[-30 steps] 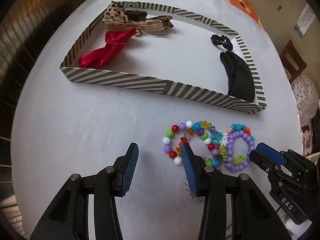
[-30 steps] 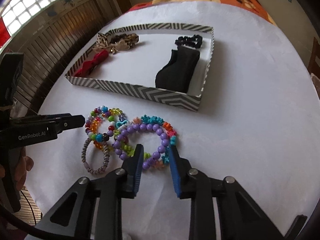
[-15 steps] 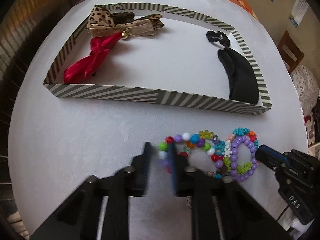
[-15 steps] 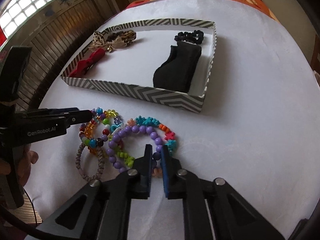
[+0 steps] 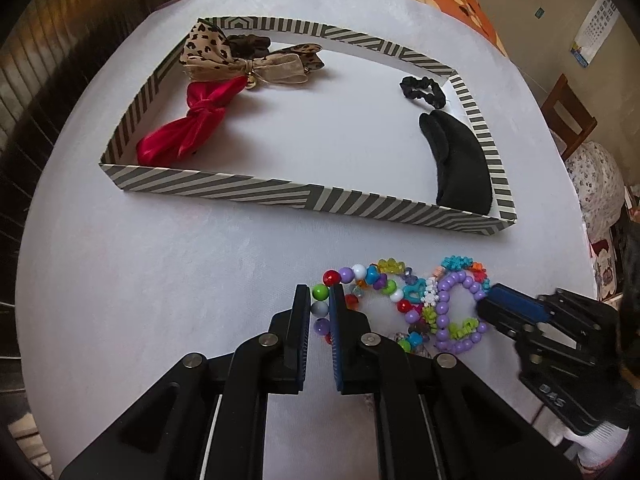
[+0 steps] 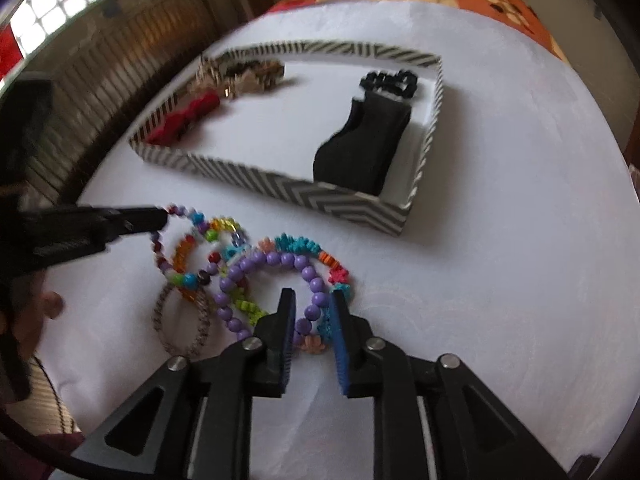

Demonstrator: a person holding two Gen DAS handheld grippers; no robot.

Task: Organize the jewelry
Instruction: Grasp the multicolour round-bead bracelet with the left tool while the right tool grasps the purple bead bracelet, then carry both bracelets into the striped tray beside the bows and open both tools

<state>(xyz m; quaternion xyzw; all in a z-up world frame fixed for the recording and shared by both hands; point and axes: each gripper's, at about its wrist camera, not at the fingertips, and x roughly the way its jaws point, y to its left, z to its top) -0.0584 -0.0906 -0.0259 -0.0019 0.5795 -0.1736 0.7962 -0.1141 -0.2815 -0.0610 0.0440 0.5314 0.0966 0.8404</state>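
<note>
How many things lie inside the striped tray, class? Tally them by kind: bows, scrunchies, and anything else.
Bows: 2 (red bow, leopard-print bow)
Scrunchies: 2 (black scrunchie, dark brown scrunchie)
Black fabric piece: 1
Total: 5 in the striped tray

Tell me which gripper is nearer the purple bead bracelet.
Right. The right gripper has the purple bead bracelet between its fingers, which are opening. The left gripper is shut on the multicoloured round-bead bracelet beside it, across the pile.
</note>
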